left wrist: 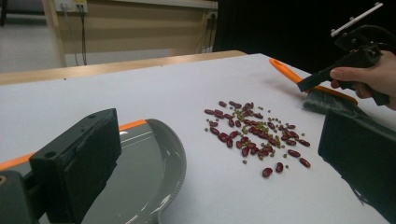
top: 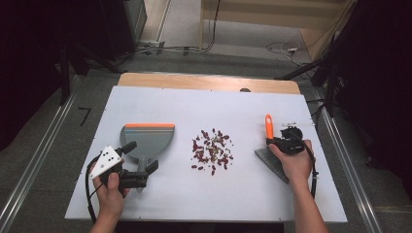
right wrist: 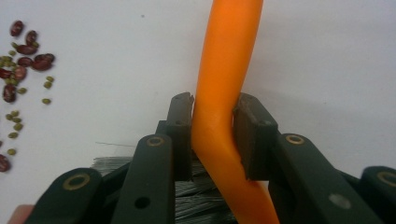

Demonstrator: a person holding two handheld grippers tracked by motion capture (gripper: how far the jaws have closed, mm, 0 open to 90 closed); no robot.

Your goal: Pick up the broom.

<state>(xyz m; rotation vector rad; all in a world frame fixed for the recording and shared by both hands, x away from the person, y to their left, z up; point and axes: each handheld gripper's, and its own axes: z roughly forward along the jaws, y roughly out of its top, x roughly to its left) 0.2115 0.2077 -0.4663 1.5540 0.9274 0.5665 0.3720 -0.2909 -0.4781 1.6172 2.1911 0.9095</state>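
At right of centre in the high view, the right gripper [top: 283, 141] pinches the brush's [top: 268, 127] orange handle. At lower left, the left gripper [top: 141, 164], jaws spread, straddles the grey dustpan's [top: 148, 138] handle. Red and green beans [top: 212, 151] lie scattered mid-frame on the white table [top: 243, 194].

L gripper [top: 138, 170] fingers apart, low & level; R gripper [right wrist: 215, 135] fingers clamped tight, hand [top: 295, 162] wrapped round it
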